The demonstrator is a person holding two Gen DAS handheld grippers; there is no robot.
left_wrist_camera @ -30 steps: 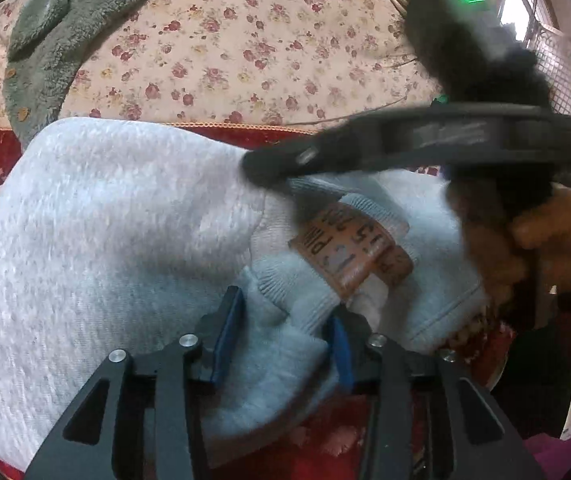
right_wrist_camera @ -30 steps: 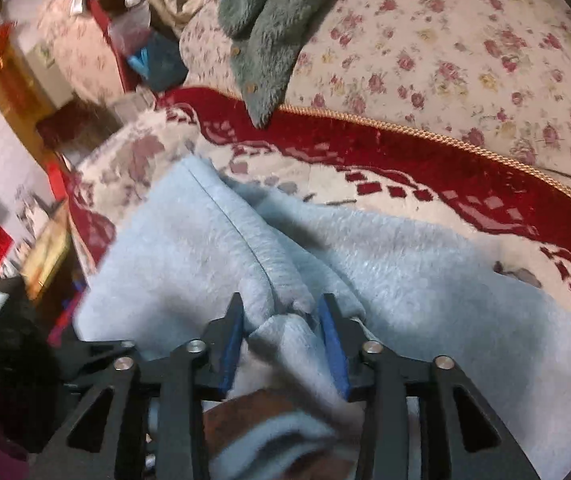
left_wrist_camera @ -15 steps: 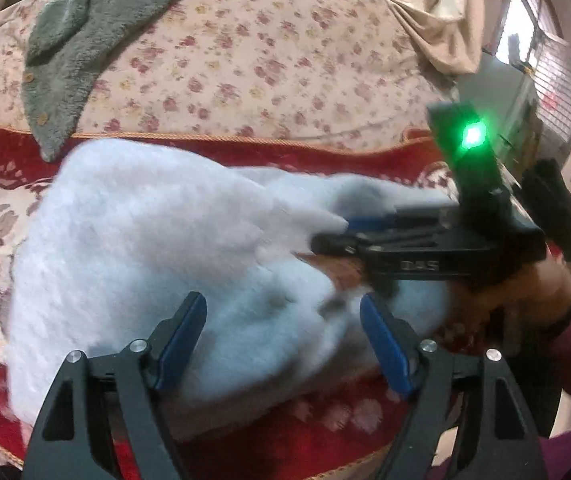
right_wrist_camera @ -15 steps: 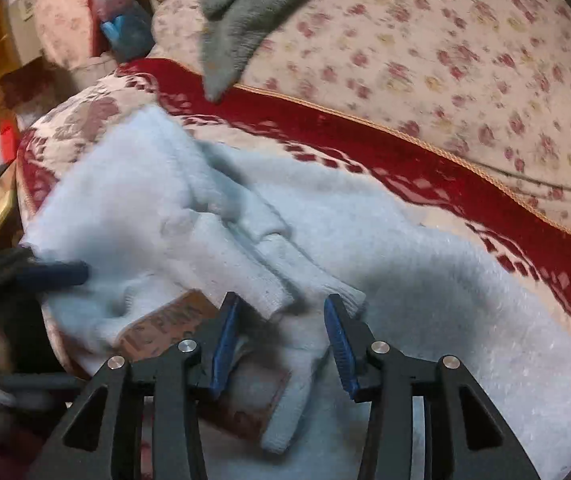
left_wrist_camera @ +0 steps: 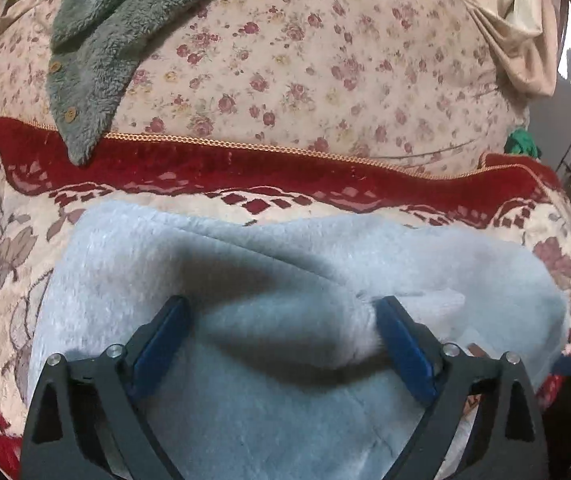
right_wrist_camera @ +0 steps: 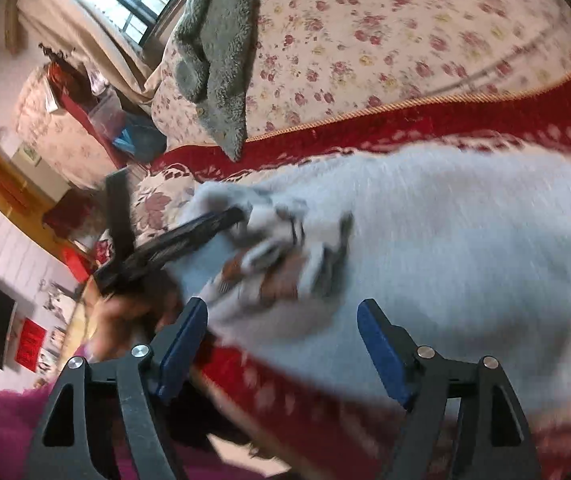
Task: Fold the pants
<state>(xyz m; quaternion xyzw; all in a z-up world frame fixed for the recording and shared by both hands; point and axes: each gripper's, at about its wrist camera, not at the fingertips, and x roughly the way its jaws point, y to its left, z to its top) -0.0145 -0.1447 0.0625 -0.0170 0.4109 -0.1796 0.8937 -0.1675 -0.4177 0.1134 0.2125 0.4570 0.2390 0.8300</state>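
The light grey fleece pants (left_wrist_camera: 245, 280) lie folded in a thick pile on the red and cream patterned cover (left_wrist_camera: 13, 240). My left gripper (left_wrist_camera: 281, 332) is open, its blue pads wide apart over the pile, with a fold of fabric bulging between them and touching the right pad. My right gripper (right_wrist_camera: 283, 340) is open and empty at the pile's near edge. In the right wrist view the pants (right_wrist_camera: 465, 248) are motion-blurred, a brown label (right_wrist_camera: 277, 280) shows at their left end, and the left gripper (right_wrist_camera: 173, 240) rests there, held by a hand.
A floral cushion (left_wrist_camera: 305, 60) rises behind the pants with a grey-green fleece garment (left_wrist_camera: 97, 40) draped over it. The cover has a gold-trimmed red border (left_wrist_camera: 245, 160). Furniture and clutter (right_wrist_camera: 65, 128) stand to the left in the right wrist view.
Both grippers have let go of the pants and opened wide. The right gripper has drawn back to the pile's near edge. The left gripper now sits low over the folded pile.
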